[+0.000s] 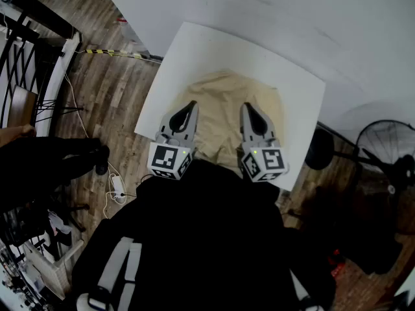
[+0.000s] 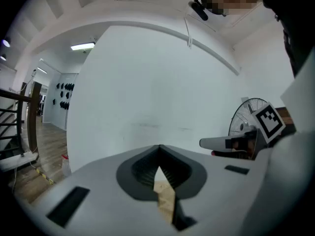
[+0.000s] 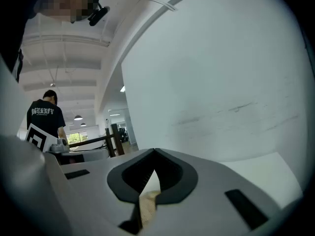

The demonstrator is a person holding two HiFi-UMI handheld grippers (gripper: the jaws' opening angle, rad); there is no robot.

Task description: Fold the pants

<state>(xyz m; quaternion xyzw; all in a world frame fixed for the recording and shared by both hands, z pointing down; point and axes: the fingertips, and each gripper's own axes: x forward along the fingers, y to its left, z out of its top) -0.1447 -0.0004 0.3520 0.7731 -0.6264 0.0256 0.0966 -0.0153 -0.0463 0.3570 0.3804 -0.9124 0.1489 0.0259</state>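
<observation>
The tan pants [image 1: 224, 99] lay on the white table [image 1: 194, 54] at 12 o'clock, and the left gripper [image 1: 192, 105] and right gripper [image 1: 249, 107], jaws shut on nothing, might bump them messy.

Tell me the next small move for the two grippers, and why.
Probably open both and dip to the near edge of the pants: the left gripper and right gripper hover over the cloth, jaws shut tip to tip, apparently gripping nothing.
</observation>
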